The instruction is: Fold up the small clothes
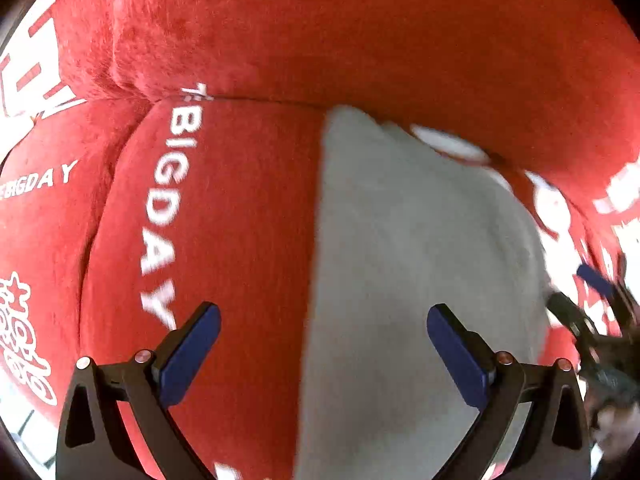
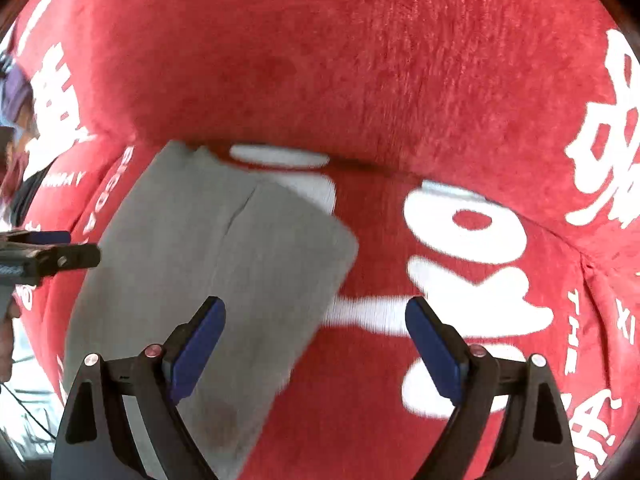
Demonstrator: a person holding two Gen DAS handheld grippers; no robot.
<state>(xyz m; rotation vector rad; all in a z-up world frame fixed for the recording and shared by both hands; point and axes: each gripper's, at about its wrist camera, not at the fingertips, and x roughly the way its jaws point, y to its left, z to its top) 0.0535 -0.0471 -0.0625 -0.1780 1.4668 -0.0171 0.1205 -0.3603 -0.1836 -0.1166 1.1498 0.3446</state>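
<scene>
Left wrist view: left gripper [image 1: 323, 350] jaws wide, empty, above grey garment [image 1: 404, 264] lying flat on red sofa seat [image 1: 248, 208], folded edge straight. Right gripper [image 2: 315, 346] also spread, empty, over garment's corner; likely released for next fold.

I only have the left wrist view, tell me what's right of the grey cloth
Observer: Past the grey cloth's right edge, large white characters are printed on the red sofa seat.
Operator: Is the right gripper holding anything?
Observer: No, the right gripper is open and holds nothing, above the cloth's right edge.
Operator: Any seam on the cloth?
Observer: Yes, a crease runs down from its far end.
</scene>
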